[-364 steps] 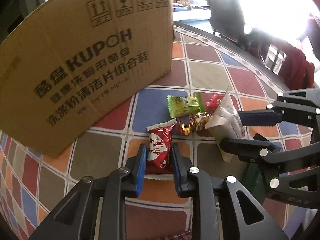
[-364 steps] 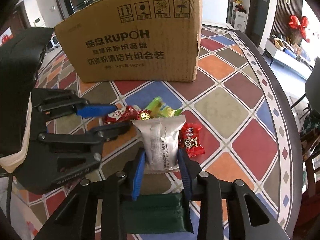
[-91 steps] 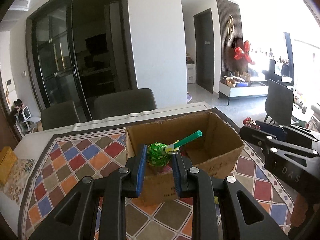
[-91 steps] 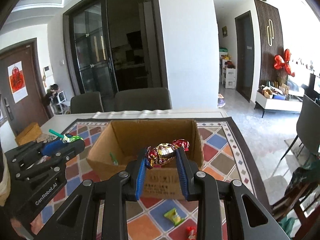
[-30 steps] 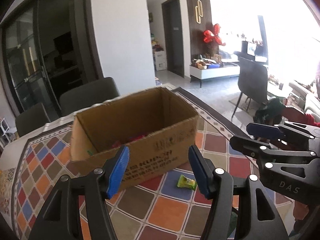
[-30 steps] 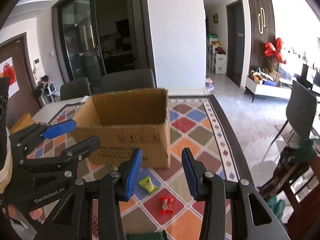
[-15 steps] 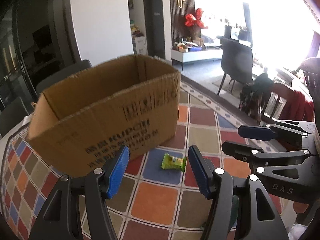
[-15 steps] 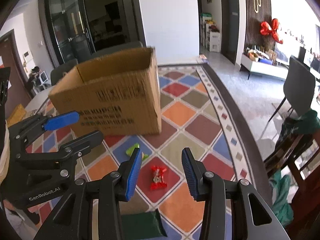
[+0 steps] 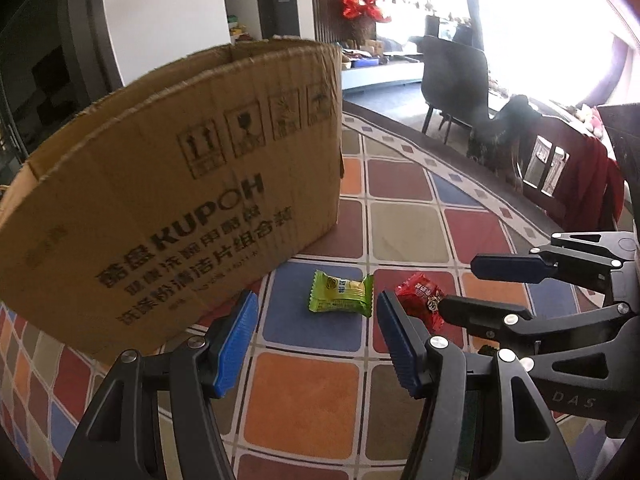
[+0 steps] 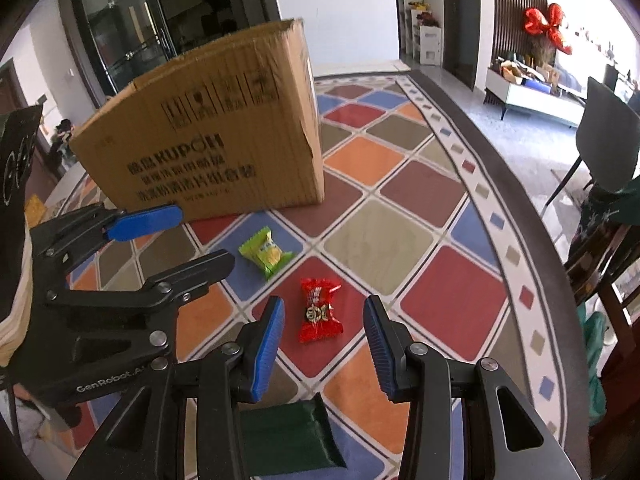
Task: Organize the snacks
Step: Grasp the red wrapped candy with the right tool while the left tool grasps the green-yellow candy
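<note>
Both grippers dropped from box height to tabletop | L gripper [image 9: 314,344] spread, empty, over green candy [image 9: 341,293] | R gripper [image 10: 323,344] spread, empty, over red candy [image 10: 320,310] | tip: centre wrappers betw. pads, then close; cardboard box [image 9: 160,200] just behind.

The brown corrugated cardboard box [image 10: 208,148] looks matt and rough; the green crinkly foil sweet wrapper [image 10: 266,254] and red one [image 10: 320,310] look glossy.
</note>
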